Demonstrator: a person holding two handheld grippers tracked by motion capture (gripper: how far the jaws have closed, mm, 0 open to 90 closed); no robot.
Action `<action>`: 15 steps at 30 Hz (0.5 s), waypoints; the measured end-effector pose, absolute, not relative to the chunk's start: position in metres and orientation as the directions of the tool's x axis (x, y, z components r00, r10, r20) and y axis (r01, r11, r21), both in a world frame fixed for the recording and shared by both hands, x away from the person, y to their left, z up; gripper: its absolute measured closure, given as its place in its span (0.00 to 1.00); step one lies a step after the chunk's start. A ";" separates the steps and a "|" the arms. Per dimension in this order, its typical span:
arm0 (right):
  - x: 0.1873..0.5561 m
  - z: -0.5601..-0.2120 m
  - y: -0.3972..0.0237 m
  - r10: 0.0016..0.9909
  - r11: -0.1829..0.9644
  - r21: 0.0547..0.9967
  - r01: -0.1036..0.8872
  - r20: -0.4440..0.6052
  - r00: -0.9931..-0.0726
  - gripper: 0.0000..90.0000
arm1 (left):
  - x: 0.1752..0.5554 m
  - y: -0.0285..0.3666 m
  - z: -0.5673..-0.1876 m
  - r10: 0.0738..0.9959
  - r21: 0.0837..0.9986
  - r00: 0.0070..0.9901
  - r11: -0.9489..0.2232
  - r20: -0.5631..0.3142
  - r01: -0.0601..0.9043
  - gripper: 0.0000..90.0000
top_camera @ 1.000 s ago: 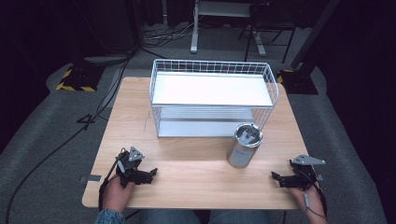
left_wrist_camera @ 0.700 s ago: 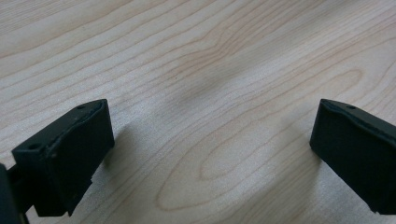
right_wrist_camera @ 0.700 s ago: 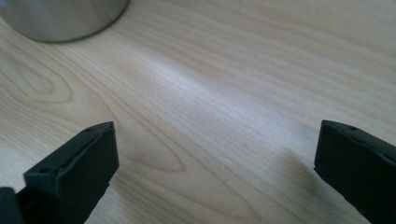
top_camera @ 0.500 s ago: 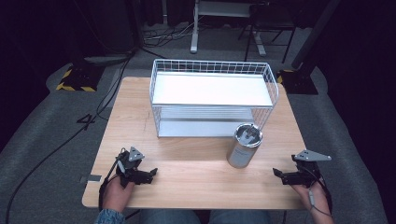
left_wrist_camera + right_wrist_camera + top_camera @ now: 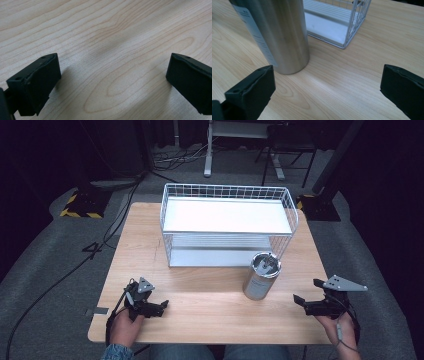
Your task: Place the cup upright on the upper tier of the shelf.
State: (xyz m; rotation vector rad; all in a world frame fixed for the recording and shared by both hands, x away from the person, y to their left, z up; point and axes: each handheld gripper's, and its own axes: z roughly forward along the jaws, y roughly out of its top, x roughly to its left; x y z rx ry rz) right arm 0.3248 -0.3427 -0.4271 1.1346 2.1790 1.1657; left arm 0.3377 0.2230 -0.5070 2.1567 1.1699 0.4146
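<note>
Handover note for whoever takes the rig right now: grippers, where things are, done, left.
Left gripper: open, empty, low over the table near its front left corner.
Right gripper: open, empty, jaws have just been opening; held at the front right, pointing toward the steel tumbler.
Tumbler: upright on the table, just in front of the wire rack, near its right end, apart from both grippers.
Rack: both shelves look bare.
Done: nothing gripped so far.
Left: likely close the right gripper on the tumbler; where it goes next can't be told.
</note>
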 end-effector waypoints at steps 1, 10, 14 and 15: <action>0.324 -0.425 -0.341 0.813 0.313 0.831 0.460 0.016 -0.581 0.00 | 0.338 0.223 -0.507 0.832 0.667 0.553 -0.397 -0.027 0.630 0.00; 0.325 -0.411 -0.327 0.799 0.317 0.848 0.425 0.002 -0.601 0.00 | 0.338 0.223 -0.507 0.832 0.667 0.553 -0.397 -0.027 0.630 0.00; 0.327 -0.405 -0.320 0.799 0.316 0.851 0.420 0.000 -0.601 0.00 | 0.338 0.223 -0.507 0.833 0.667 0.553 -0.397 -0.027 0.630 0.00; 0.328 -0.403 -0.317 0.799 0.315 0.851 0.420 0.001 -0.601 0.00 | 0.338 0.223 -0.507 0.832 0.667 0.554 -0.397 -0.027 0.630 0.00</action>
